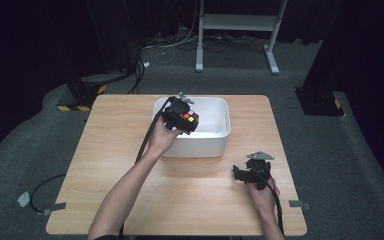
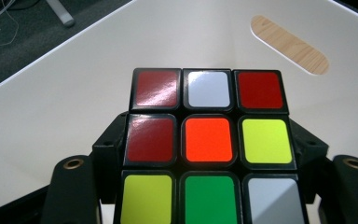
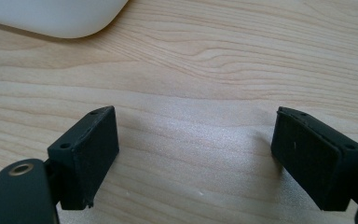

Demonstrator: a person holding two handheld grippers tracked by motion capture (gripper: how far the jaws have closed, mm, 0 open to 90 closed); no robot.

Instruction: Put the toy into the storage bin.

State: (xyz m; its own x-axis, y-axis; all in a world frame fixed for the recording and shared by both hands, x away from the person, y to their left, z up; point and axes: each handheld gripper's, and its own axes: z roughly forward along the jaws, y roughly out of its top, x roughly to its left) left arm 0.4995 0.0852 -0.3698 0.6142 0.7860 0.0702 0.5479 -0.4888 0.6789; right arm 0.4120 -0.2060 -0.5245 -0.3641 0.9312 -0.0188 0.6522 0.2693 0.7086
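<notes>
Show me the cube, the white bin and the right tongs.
cube (image 2: pixel 209 140), left gripper view, orange centre sticker.
white bin (image 1: pixel 215 137), high view, front wall.
right tongs (image 3: pixel 196 156), right gripper view, gap midway between tips.

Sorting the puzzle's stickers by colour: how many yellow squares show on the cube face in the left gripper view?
2. On the Rubik's cube, one yellow square is at the middle row's right end, the other at the bottom row's left end. Other faces are hidden.

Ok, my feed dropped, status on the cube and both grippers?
Left gripper shut on puzzle cube, over white bin. Right gripper open, idle above table. Nothing in the way.
</notes>
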